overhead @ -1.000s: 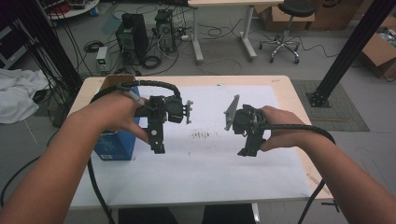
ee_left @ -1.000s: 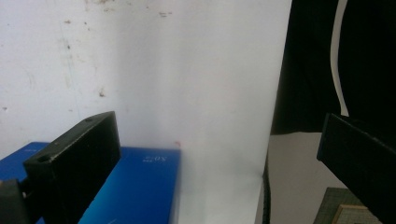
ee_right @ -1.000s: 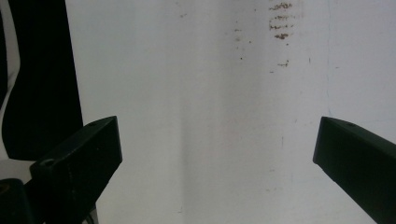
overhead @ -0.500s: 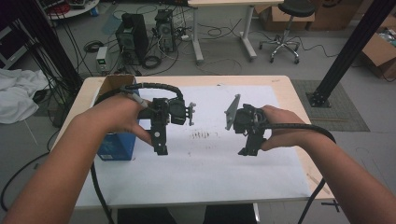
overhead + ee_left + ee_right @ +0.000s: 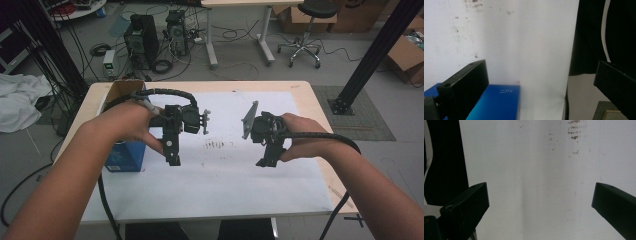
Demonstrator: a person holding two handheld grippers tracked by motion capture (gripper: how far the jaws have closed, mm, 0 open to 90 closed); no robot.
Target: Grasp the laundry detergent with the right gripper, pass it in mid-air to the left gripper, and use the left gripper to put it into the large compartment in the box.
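Grippers first: your left gripper (image 5: 172, 159) and right gripper (image 5: 265, 161) both hang above the white sheet (image 5: 220, 175) with their jaws spread wide and nothing between them. In the left gripper view and the right gripper view alike, the two black jaws stand far apart with bare paper in the gap, so each one is released and empty.

Nearest thing to your left gripper is the blue box (image 5: 125, 155), which sits just beside that gripper on its outer side, at the sheet's edge, partly under your left hand (image 5: 127, 125). In the left gripper view a corner of the blue box (image 5: 496, 102) shows low down, next to the near jaw and not between the two. That offset suggests you are not yet lined up on it; to take it you would likely need to shift outward until the box falls inside the gap.

Behind the blue box stands an open cardboard box (image 5: 120, 90), farther out from the left gripper.

Your right gripper has nothing within reach of its jaws; beyond its tips lie only faint brown marks (image 5: 573, 130) on the paper, the same smudges (image 5: 217, 145) that lie between the two grippers from above. Your right hand (image 5: 300, 137) holds it level and parked, probably waiting while the left does the approach.
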